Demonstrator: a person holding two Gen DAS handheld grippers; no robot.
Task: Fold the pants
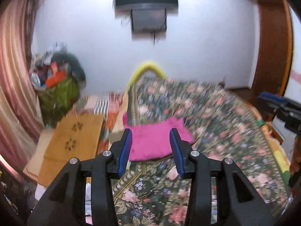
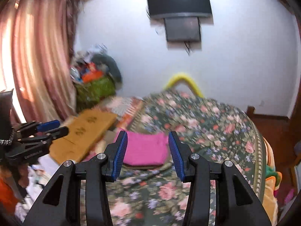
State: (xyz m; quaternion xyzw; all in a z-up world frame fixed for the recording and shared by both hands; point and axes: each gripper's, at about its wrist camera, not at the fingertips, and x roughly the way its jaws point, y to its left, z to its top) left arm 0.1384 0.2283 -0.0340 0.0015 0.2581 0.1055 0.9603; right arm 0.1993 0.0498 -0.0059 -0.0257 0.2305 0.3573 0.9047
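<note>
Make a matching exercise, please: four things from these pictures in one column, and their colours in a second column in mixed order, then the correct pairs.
Things:
1. folded pants
2. curtain
3. gripper pads
4. curved bar behind the bed

Colours:
A. yellow
B. blue
C. magenta pink
D. dusty rose

Right pairs: 1-C, 2-D, 3-B, 4-A

Both the left gripper and the right gripper are open, and the pants lie on the floral bedspread.
</note>
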